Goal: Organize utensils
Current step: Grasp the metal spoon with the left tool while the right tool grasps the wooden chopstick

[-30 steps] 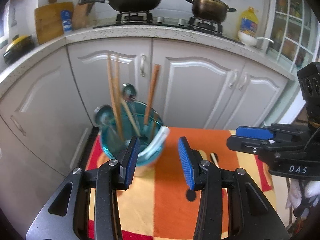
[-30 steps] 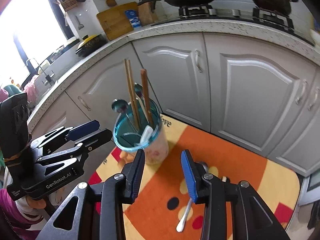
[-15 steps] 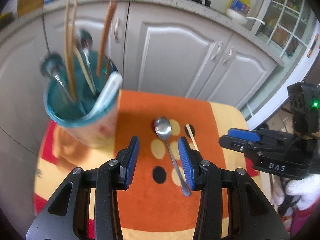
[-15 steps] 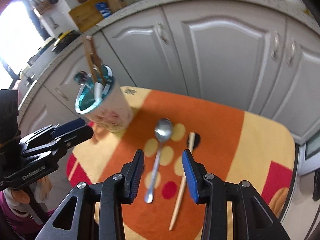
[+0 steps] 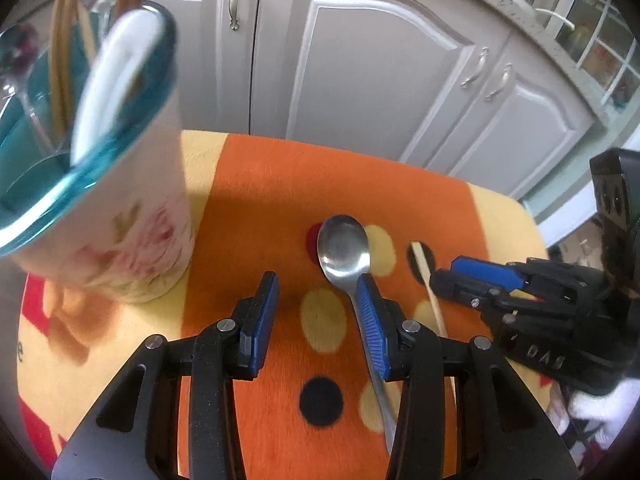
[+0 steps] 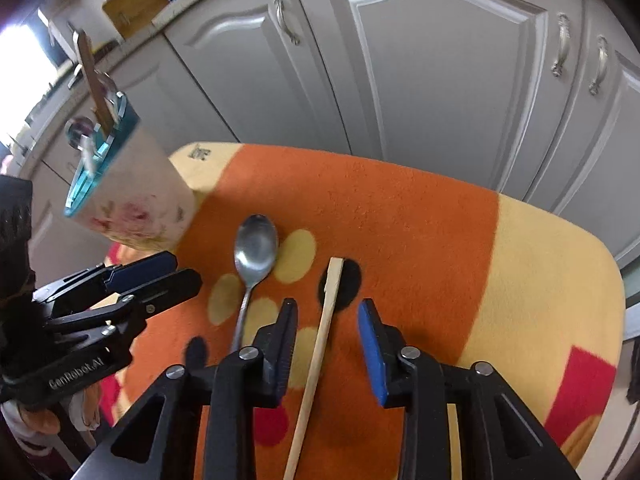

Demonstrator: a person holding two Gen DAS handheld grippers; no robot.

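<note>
A metal spoon [image 5: 344, 246] lies on the orange and yellow cloth [image 5: 260, 184], bowl away from me; it also shows in the right wrist view [image 6: 255, 246]. A single wooden chopstick [image 6: 326, 320] lies beside it, also seen in the left wrist view [image 5: 430, 288]. A floral cup with a teal rim [image 5: 116, 208] holds chopsticks, spoons and a white spoon at the left [image 6: 128, 196]. My left gripper [image 5: 318, 312] is open, low over the cloth, its right finger over the spoon's handle. My right gripper [image 6: 328, 344] is open and straddles the chopstick.
Grey cabinet doors [image 5: 372, 60] stand right behind the cloth-covered surface. The cloth's far and right edges [image 6: 608, 264] drop off. The two grippers are close side by side, each visible in the other's view [image 5: 500, 284] [image 6: 132, 280].
Both grippers have tilted down and dropped closer to the cloth. The left one now sits at the spoon's handle and the right one around the chopstick. Both stay open.
</note>
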